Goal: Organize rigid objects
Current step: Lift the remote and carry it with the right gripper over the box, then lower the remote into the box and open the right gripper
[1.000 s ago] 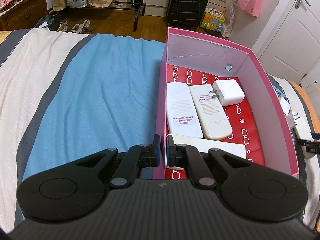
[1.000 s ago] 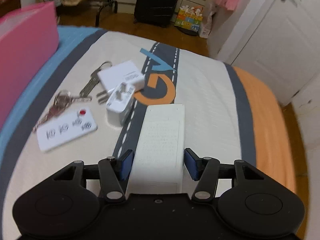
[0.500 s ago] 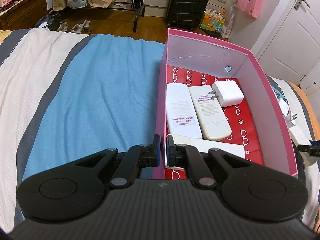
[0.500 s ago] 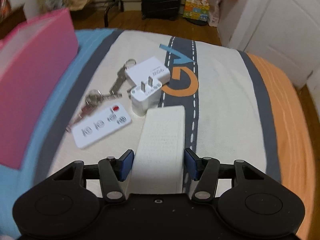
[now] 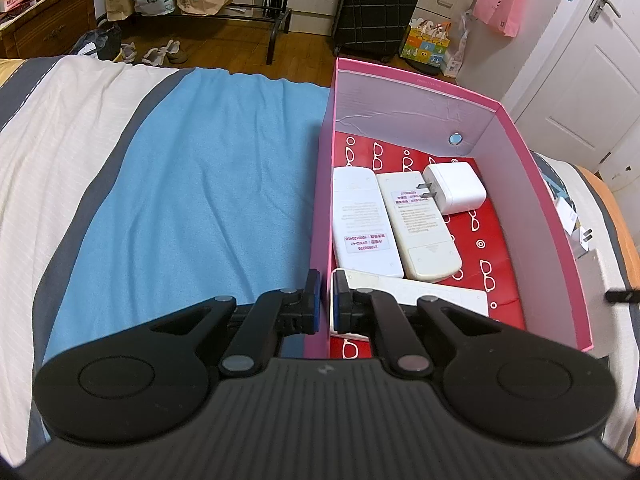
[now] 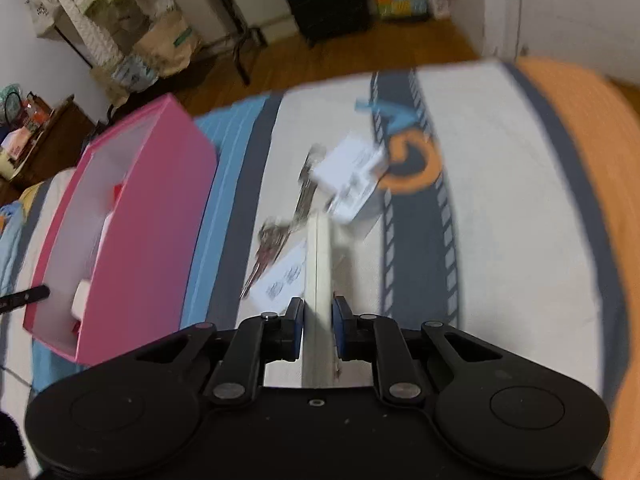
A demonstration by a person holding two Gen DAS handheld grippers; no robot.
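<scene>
Only the left view looks into the pink box (image 5: 560, 264): the left hand-held gripper (image 5: 326, 300) pinches its near wall, with 3 remotes (image 5: 416, 224) and 1 charger (image 5: 456, 188) beyond. The right hand-held gripper (image 6: 318, 326), just narrowed, clamps a white remote (image 6: 320, 264), formerly flat, now edge-on, above blurred keys (image 6: 276, 240) on the bed (image 6: 500, 200).

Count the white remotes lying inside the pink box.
3. One remote lies along the pink box's left wall, a second remote beside it, a third remote crosswise at the near end, partly behind the left gripper.
</scene>
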